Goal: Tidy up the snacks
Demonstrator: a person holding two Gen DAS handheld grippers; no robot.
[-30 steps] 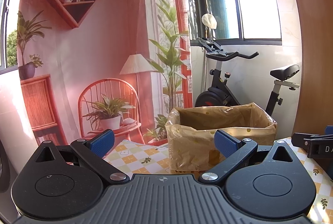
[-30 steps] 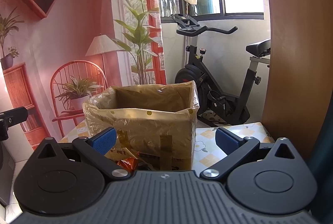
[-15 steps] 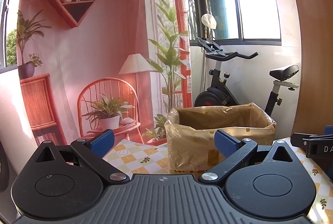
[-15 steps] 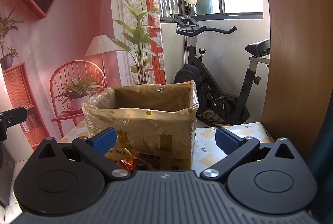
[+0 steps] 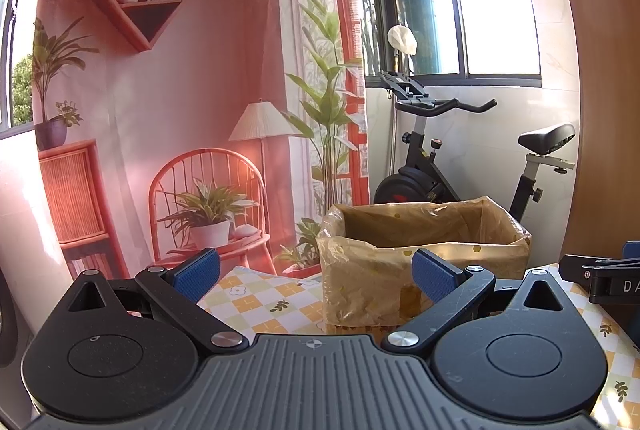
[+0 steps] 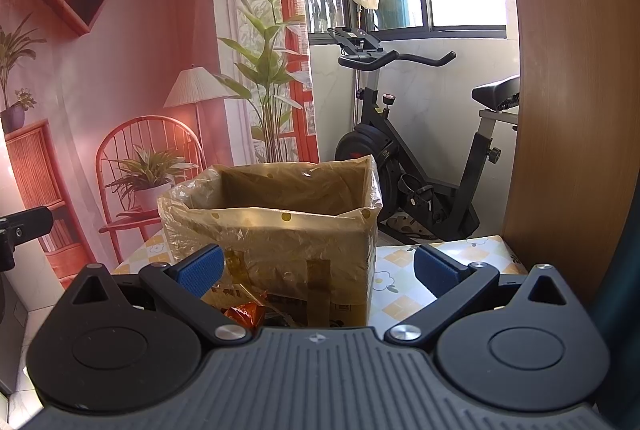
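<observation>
A cardboard box lined with a yellowish plastic bag (image 5: 424, 246) (image 6: 276, 226) stands open on the checked tablecloth (image 5: 256, 302) (image 6: 404, 290). My left gripper (image 5: 316, 276) is open and empty, with the box ahead and to the right. My right gripper (image 6: 318, 272) is open too, right in front of the box, nothing between its blue pads. Snack wrappers, one orange and shiny (image 6: 244, 312), lie at the foot of the box behind the right gripper's left finger. What is inside the box is hidden.
An exercise bike (image 5: 436, 158) (image 6: 404, 150) stands behind the table by the window. A printed backdrop (image 5: 160, 110) hangs at the back left. A wooden panel (image 6: 568, 90) rises at the right. The right gripper's body (image 5: 600, 276) shows at the left view's right edge.
Both views have shifted only slightly; the box sits a touch further left in the left wrist view. Both grippers stay open.
</observation>
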